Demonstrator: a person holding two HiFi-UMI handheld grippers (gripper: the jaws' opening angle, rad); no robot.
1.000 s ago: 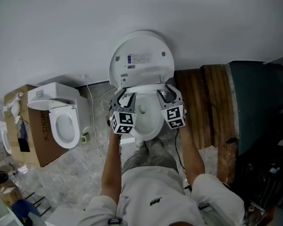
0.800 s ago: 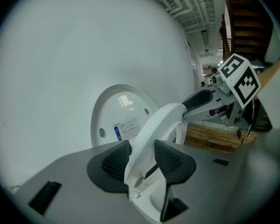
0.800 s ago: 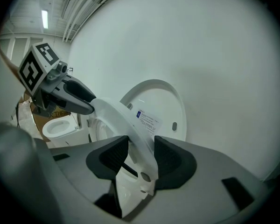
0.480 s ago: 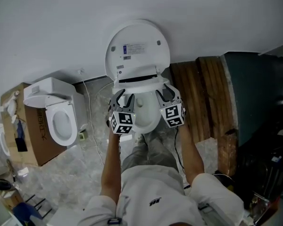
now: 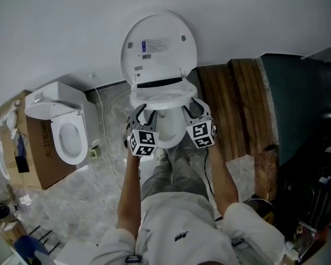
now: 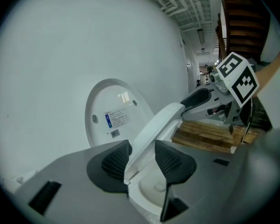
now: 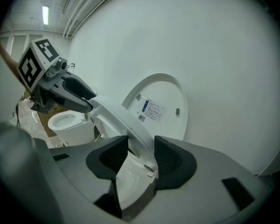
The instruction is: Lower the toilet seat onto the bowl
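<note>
- The left gripper (image 6: 141,157) was pinching the left rim of the toilet seat (image 6: 157,126) between its pads, just above the bowl (image 6: 150,192).
- The right gripper (image 7: 141,154) clamped the opposite rim the same way. Holding both sides probably kept the seat level and stopped it from dropping.
- The seat hung tilted, partway between the bowl and the lid (image 5: 158,46), not yet resting on the bowl.
- The lid stood upright behind the bowl against the wall, clear of the seat's path.
- A second toilet (image 5: 69,134) and a cardboard box (image 5: 41,164) stood left of the bowl, with wooden planks (image 5: 231,104) to its right.
</note>
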